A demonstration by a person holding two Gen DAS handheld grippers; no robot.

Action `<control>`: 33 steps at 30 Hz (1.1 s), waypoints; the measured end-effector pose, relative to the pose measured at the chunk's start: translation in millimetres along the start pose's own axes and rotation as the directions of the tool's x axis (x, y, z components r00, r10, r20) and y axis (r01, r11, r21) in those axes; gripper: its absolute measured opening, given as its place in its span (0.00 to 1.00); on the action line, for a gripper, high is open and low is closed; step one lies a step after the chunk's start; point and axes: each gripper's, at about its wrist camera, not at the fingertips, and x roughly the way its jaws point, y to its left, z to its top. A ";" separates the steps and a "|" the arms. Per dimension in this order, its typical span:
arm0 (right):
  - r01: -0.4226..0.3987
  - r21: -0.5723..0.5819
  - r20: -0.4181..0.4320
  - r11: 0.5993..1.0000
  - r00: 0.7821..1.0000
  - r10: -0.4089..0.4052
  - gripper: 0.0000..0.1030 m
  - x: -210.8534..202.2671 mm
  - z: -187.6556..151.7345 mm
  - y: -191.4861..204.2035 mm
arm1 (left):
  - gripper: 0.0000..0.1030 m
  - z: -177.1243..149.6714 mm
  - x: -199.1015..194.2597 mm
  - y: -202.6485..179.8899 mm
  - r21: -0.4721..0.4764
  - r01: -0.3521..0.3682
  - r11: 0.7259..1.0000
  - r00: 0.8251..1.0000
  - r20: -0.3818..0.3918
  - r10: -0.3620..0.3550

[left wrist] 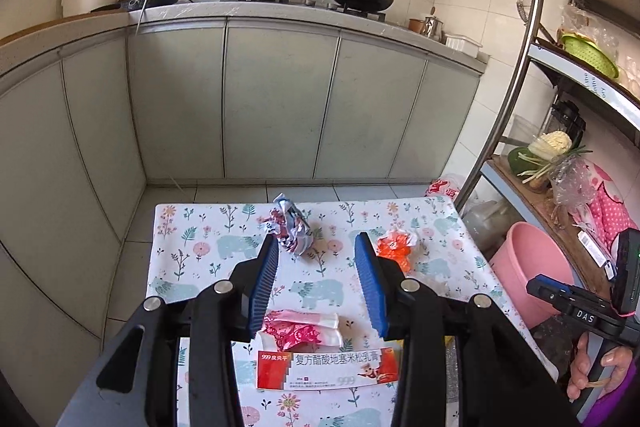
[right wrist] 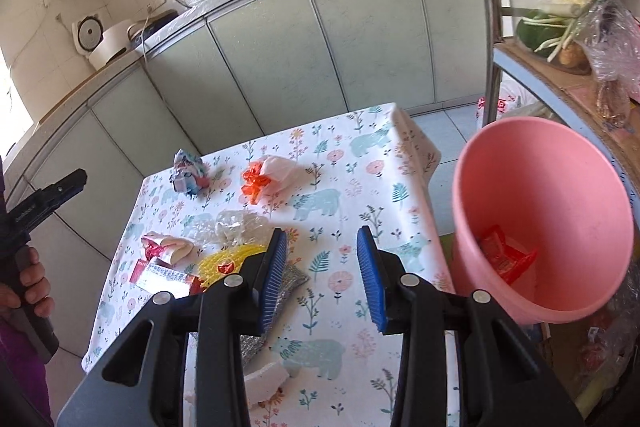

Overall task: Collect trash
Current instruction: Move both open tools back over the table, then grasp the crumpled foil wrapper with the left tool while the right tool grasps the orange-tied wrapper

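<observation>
Two grippers hover above a floral tablecloth (right wrist: 340, 187) strewn with trash. Left gripper (left wrist: 316, 247): jaws apart, empty, lower centre; crumpled wrapper (left wrist: 290, 227) just beyond. Right gripper (right wrist: 322, 241): jaws apart, empty. Pink bucket (right wrist: 560, 187), right of frame, contains a red wrapper (right wrist: 504, 257).

Left gripper (left wrist: 318, 281) over a littered table (left wrist: 192, 251), jaws apart and empty.

Below it lie a pink-and-white wrapper (left wrist: 300, 329) and a red-and-white medicine box (left wrist: 328, 367); farther off sit a crumpled printed wrapper (left wrist: 290, 227) and an orange-and-white bag (left wrist: 396, 247). A pink bin (left wrist: 528, 267) stands at the right.
</observation>
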 end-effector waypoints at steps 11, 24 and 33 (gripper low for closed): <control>-0.028 -0.043 -0.059 0.999 0.998 0.026 0.36 49.3 18.2 26.2 | 0.38 -0.7 104.8 2.8 -0.006 -0.045 0.999 0.986 -0.160 0.044; -0.025 -0.070 -0.095 0.997 0.995 0.018 0.36 95.8 38.6 31.9 | 0.26 -5.1 159.7 9.2 -0.016 -0.051 0.999 0.981 -0.189 0.047; -0.088 -0.051 -0.140 0.995 0.987 0.081 0.36 123.7 59.6 36.1 | 0.02 -8.8 157.5 9.5 -0.027 -0.018 0.999 0.986 -0.168 0.013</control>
